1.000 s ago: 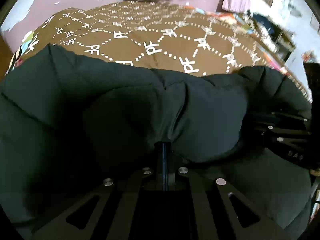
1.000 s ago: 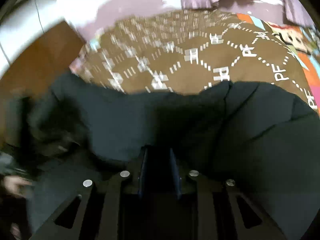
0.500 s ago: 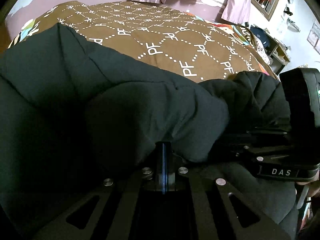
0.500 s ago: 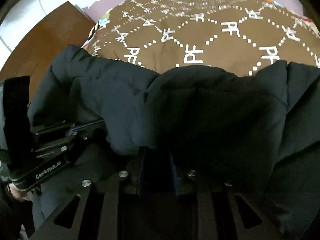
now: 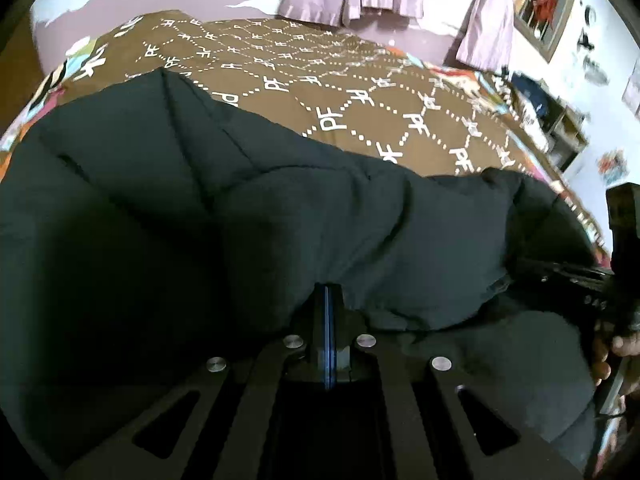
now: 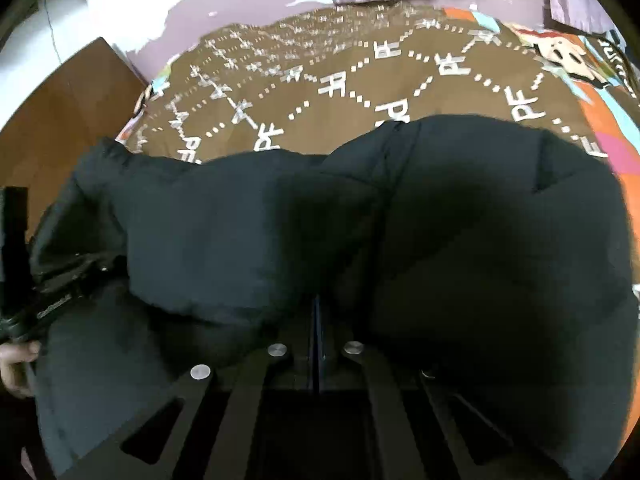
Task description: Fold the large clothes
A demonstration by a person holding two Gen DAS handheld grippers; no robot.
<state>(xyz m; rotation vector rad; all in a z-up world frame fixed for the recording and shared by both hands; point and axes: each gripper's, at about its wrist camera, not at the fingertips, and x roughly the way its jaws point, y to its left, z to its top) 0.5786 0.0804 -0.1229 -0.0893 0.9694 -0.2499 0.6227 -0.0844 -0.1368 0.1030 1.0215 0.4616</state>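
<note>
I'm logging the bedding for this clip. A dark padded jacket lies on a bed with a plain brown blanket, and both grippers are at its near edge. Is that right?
Not quite: the brown blanket isn't plain. It carries a white dotted diamond grid with "PF" lettering, clear in both wrist views. The rest holds: the dark padded jacket lies on it, with the left gripper and right gripper at its near edge.

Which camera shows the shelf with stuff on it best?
The left wrist view. The shelf shows at the right edge past the bed, though it is blurry. The right wrist view does not show it at all; there you see only the black jacket, bed and wall.
</note>
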